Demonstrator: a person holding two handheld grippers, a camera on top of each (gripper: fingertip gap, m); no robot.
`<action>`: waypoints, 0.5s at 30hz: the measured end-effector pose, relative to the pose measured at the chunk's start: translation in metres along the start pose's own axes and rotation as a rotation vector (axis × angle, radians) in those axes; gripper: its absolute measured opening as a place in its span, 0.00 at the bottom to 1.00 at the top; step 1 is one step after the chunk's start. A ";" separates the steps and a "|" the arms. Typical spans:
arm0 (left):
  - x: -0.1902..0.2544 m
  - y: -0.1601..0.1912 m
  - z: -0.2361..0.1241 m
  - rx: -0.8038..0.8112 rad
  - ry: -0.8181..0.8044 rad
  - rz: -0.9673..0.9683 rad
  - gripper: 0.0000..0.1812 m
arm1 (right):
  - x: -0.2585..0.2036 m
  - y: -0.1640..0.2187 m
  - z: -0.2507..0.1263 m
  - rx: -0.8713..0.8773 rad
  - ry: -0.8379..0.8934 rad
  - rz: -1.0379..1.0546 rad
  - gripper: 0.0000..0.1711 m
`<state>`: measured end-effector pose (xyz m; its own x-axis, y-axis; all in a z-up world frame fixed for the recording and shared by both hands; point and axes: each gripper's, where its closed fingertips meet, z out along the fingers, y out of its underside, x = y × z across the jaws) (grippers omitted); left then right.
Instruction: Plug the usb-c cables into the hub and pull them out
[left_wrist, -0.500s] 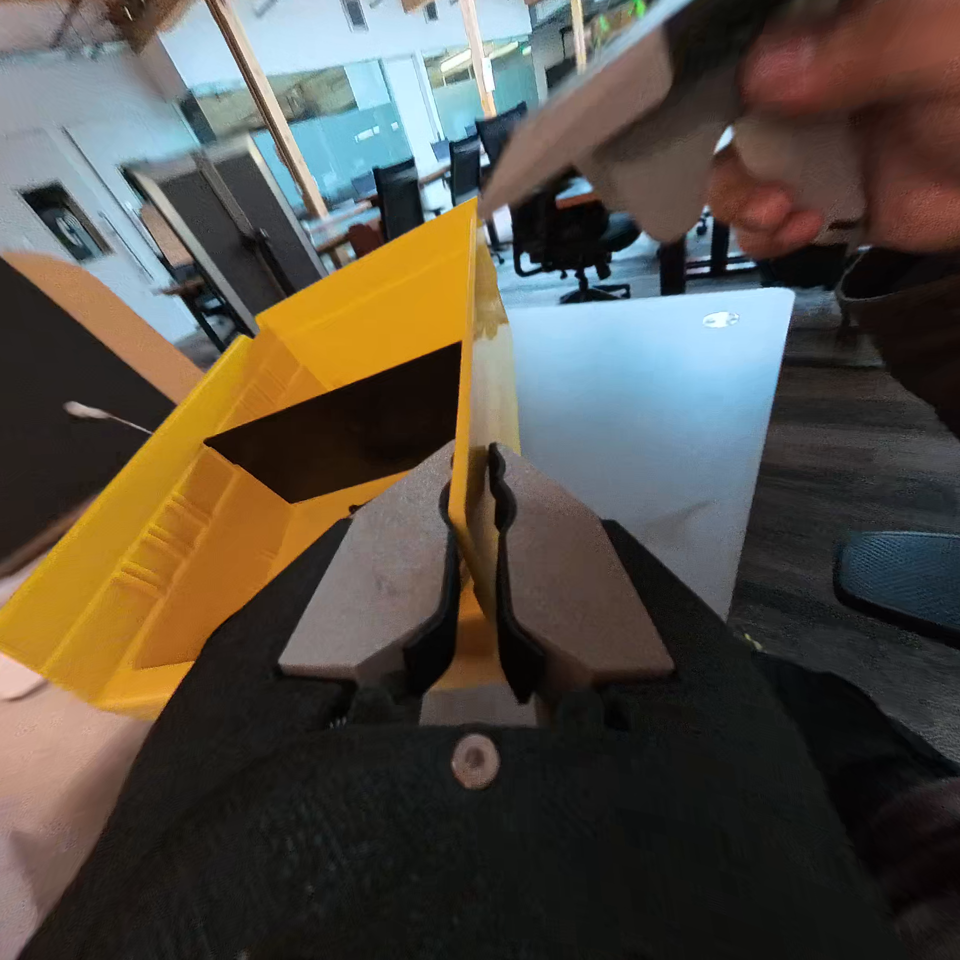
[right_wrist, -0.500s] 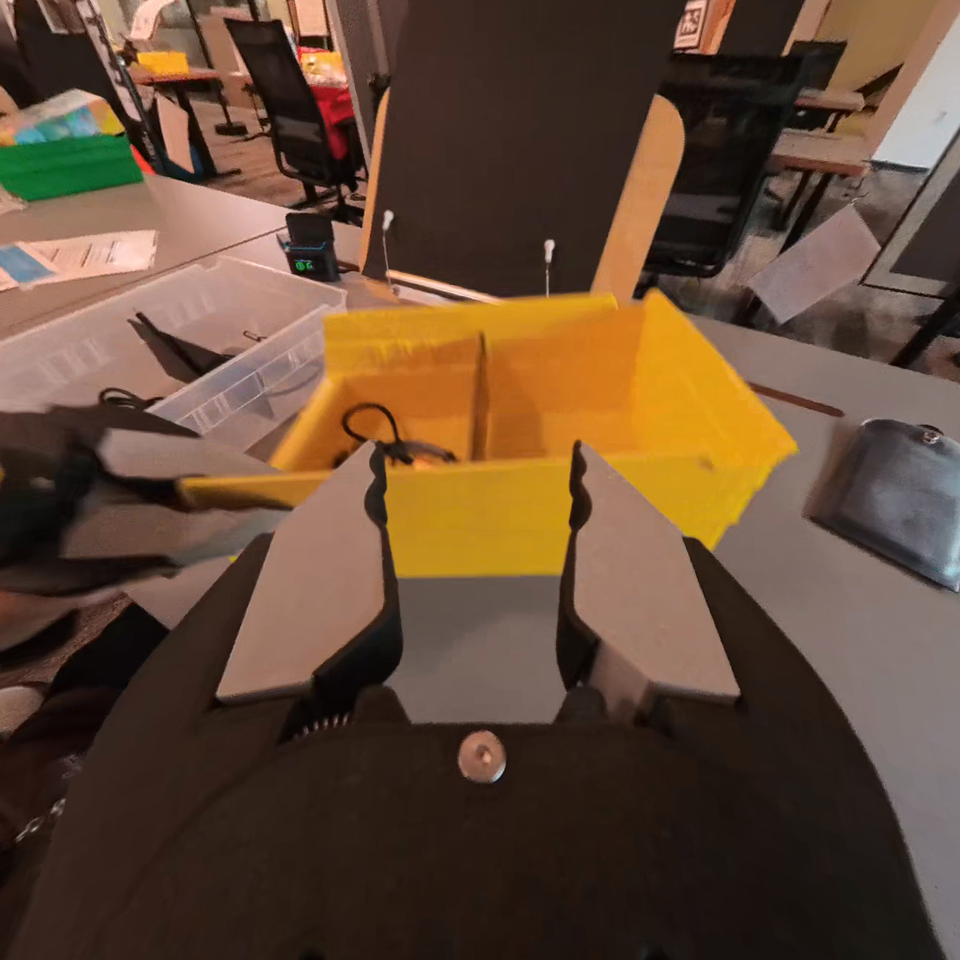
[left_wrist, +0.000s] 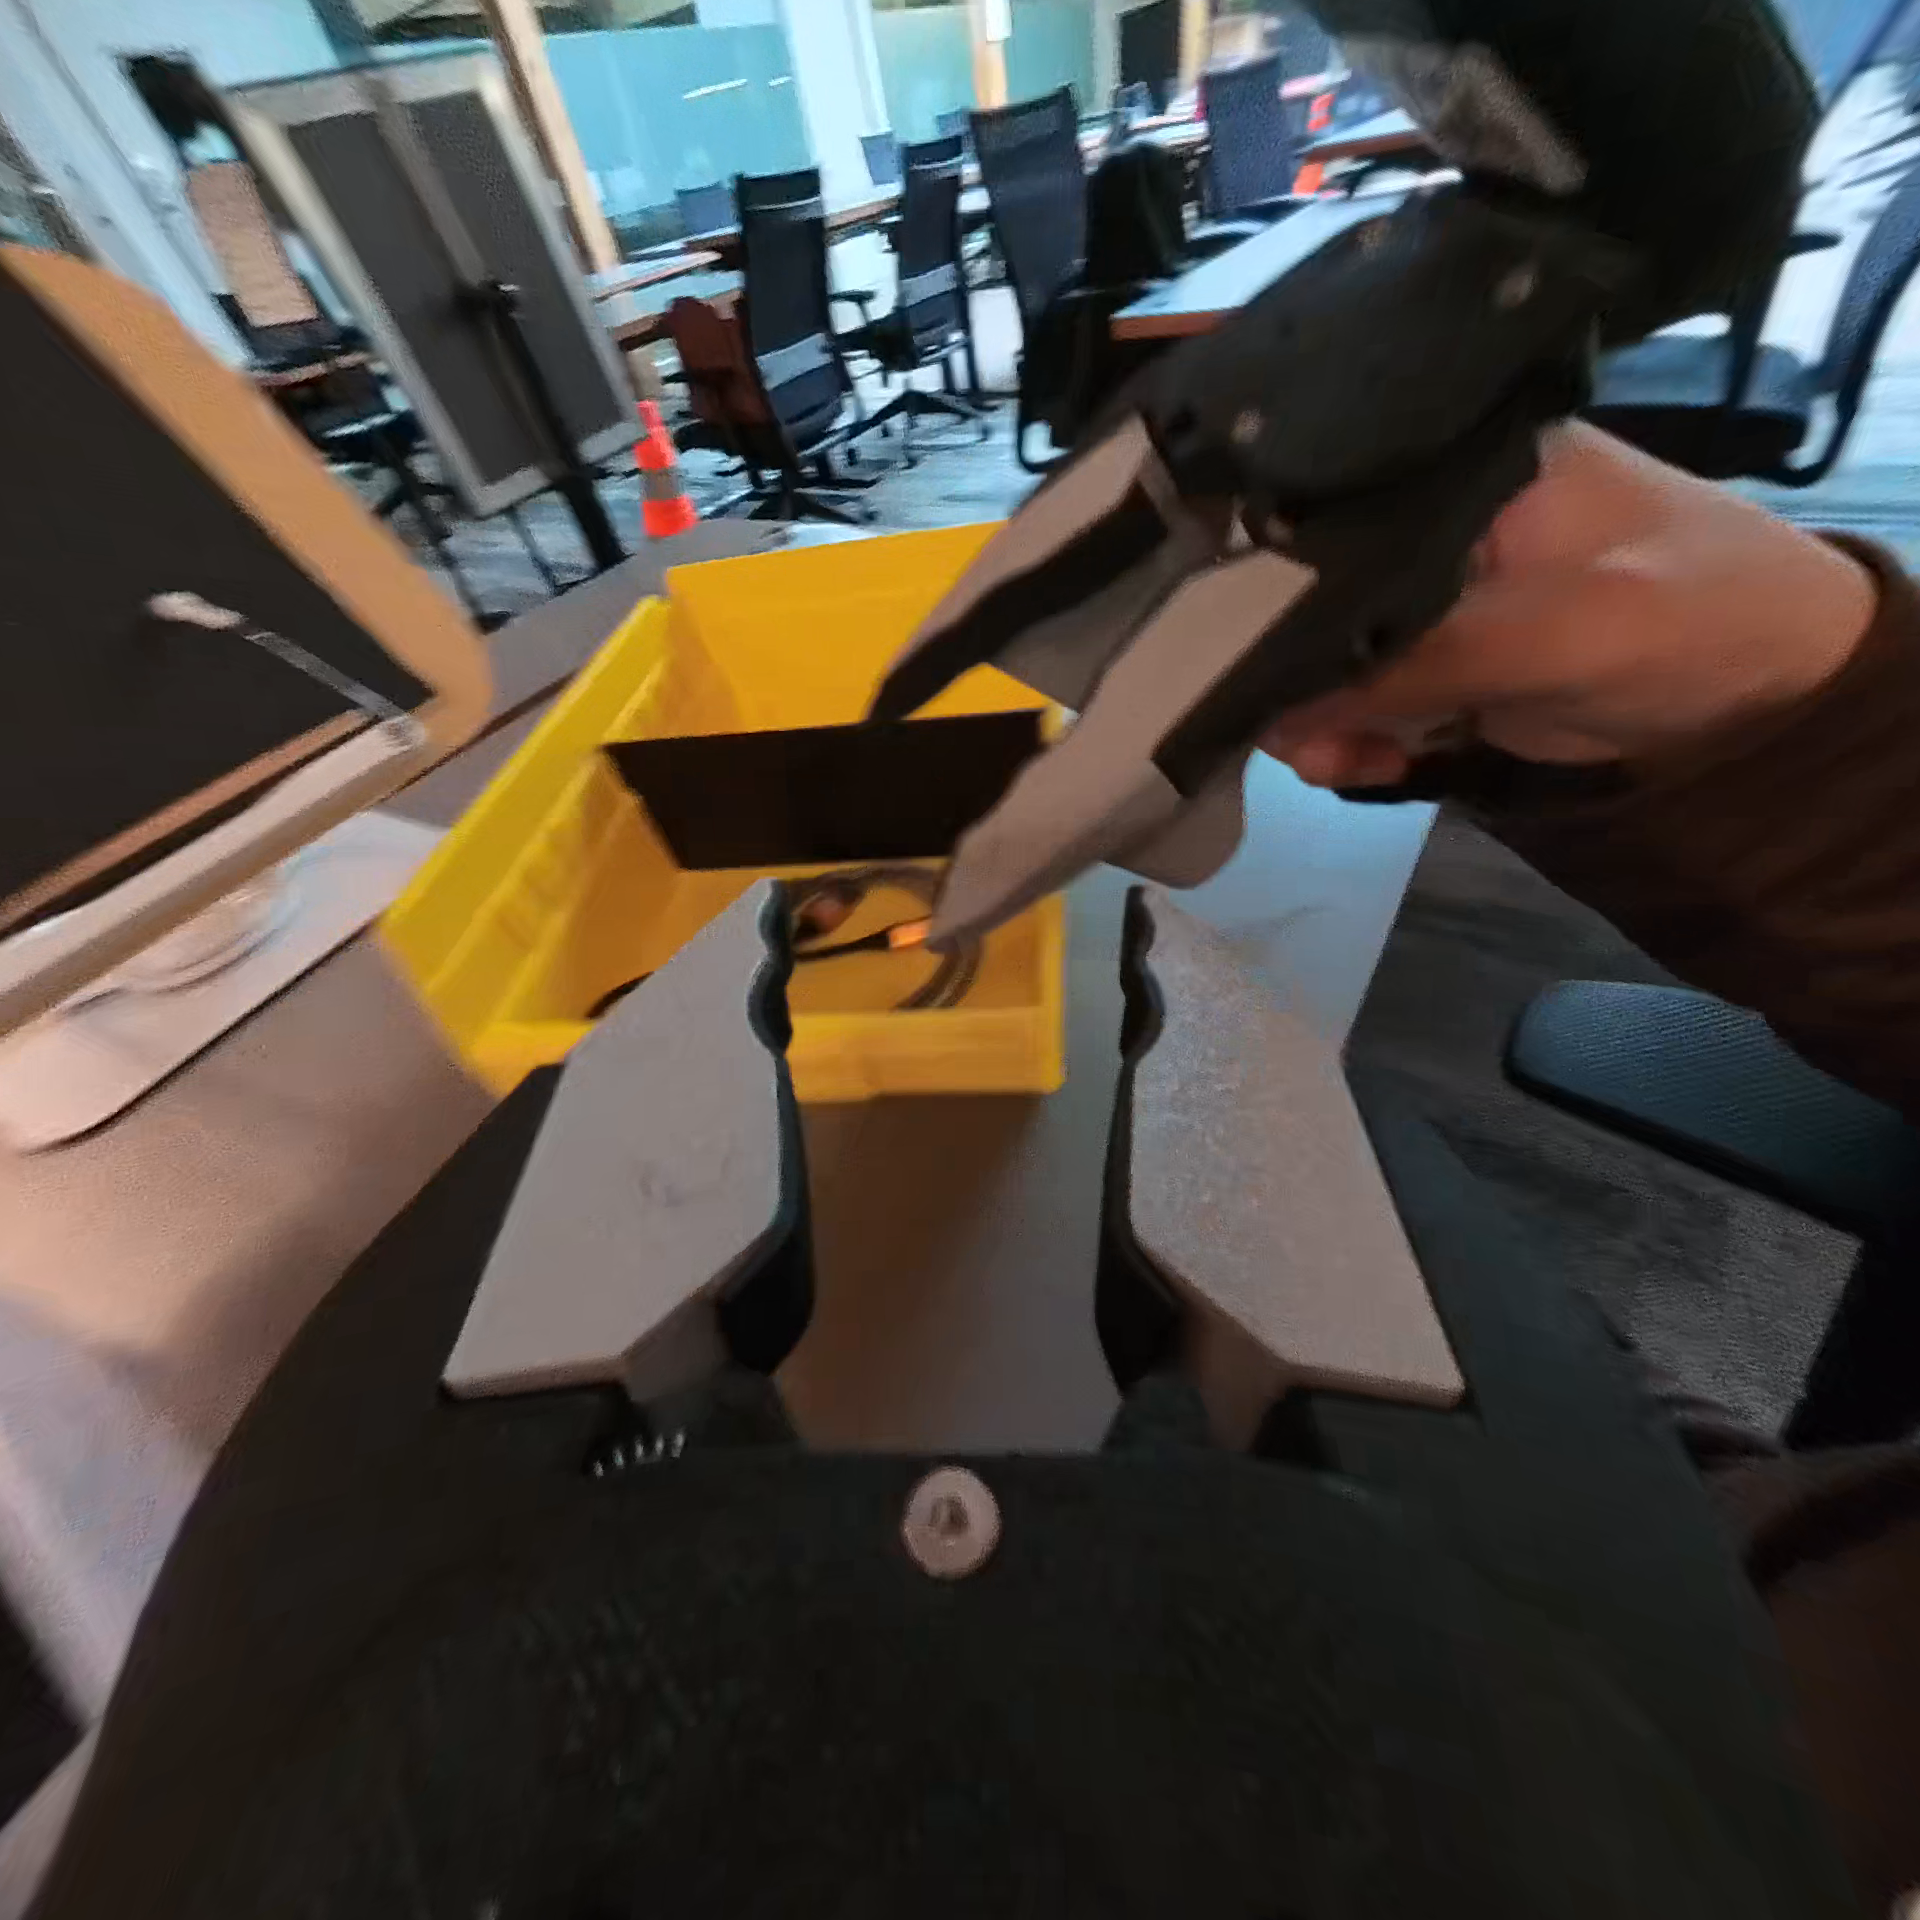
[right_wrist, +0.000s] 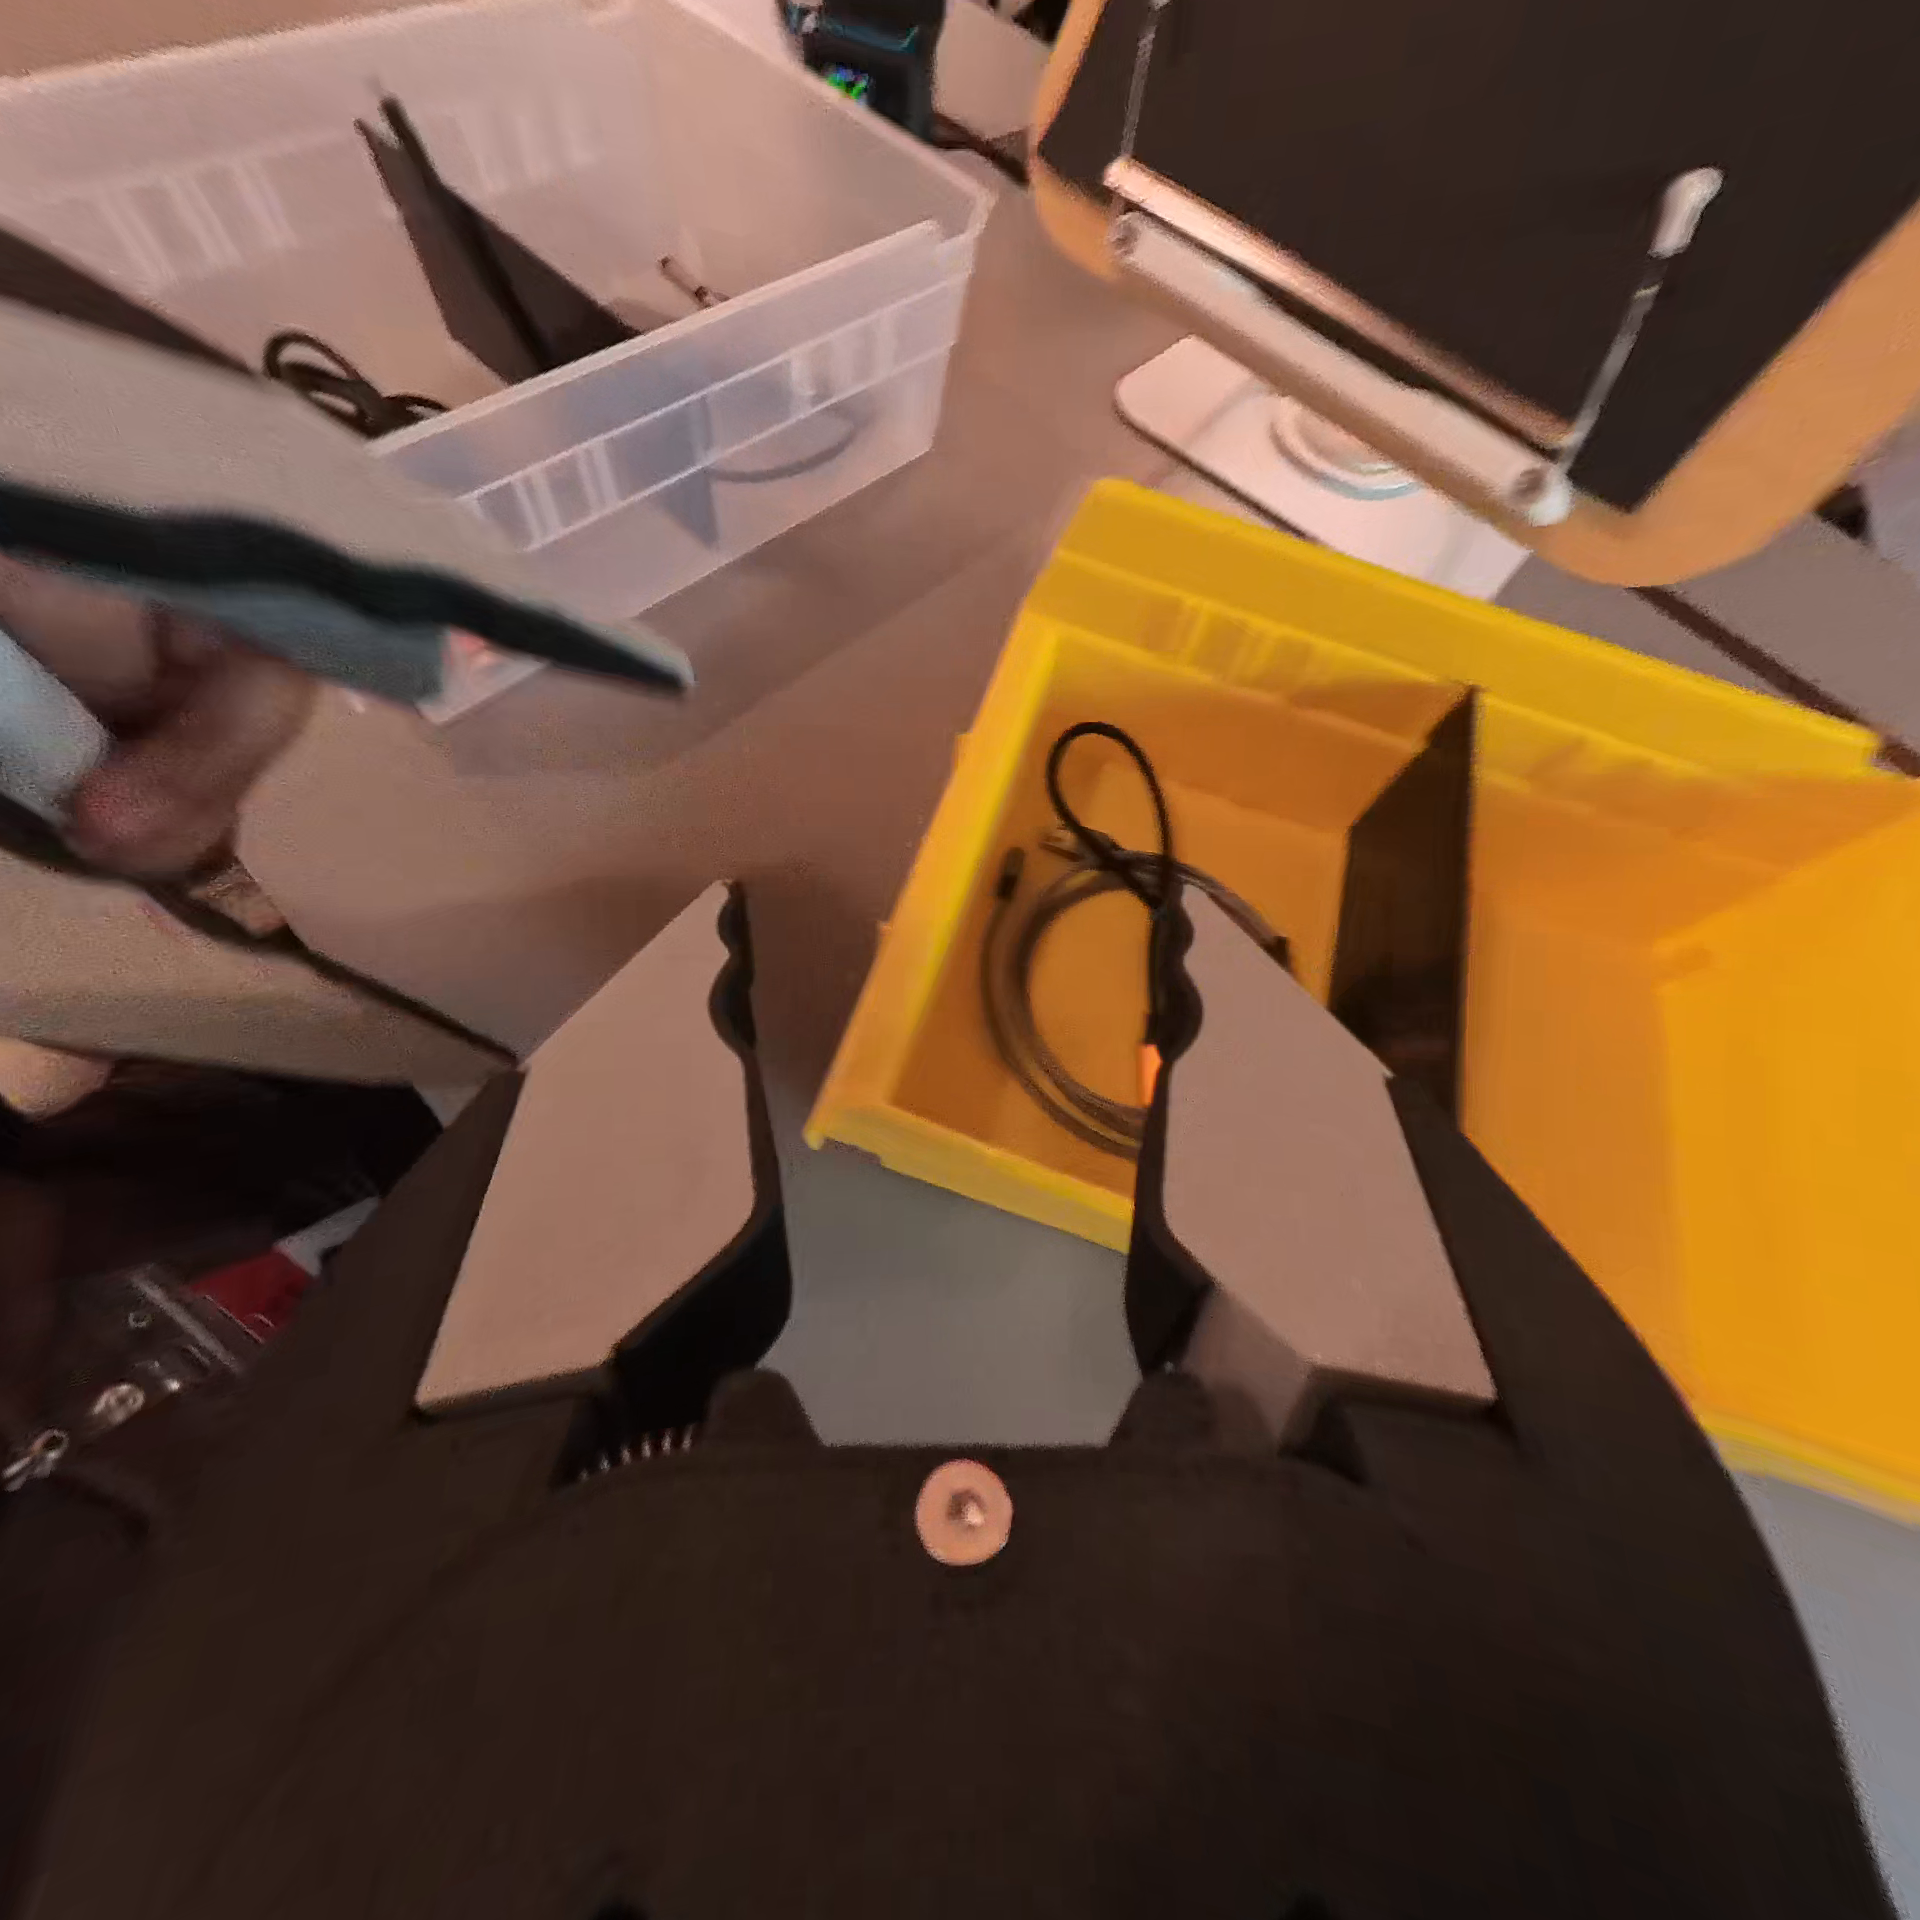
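Right wrist view: the right gripper (right_wrist: 951, 951), jaws spread and empty, dips toward coiled usb-c cables (right_wrist: 1081, 997) in the yellow bin (right_wrist: 1558, 644) on the tabletop (right_wrist: 644, 831). Best practice now: pinch one connector squarely, clear of the black divider (right_wrist: 1413, 883). The left gripper (left_wrist: 951, 971) hangs released nearby.

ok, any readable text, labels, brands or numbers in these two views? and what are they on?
No text can be read in either view.
Black device at the top edge of the right wrist view: lit green display, too blurred to read.
Yellow bin: no markings visible.
Clear bin: no markings visible.
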<state>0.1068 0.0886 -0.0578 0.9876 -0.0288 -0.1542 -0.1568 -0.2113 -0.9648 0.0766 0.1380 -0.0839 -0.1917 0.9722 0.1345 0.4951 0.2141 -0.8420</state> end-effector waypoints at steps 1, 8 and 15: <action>-0.014 0.003 -0.014 -0.007 -0.048 0.007 0.34 | -0.009 0.001 0.011 -0.010 0.010 -0.007 0.45; -0.098 0.066 -0.076 -0.146 -0.358 0.068 0.39 | 0.025 0.033 0.028 -0.239 0.308 -0.170 0.39; -0.121 0.109 -0.084 -0.200 -0.352 0.002 0.38 | 0.138 0.104 -0.054 -0.427 0.497 0.083 0.27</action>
<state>-0.0290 -0.0131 -0.1262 0.9199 0.2994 -0.2531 -0.1205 -0.3985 -0.9092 0.1476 0.2996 -0.1245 0.2248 0.8931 0.3896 0.8035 0.0563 -0.5927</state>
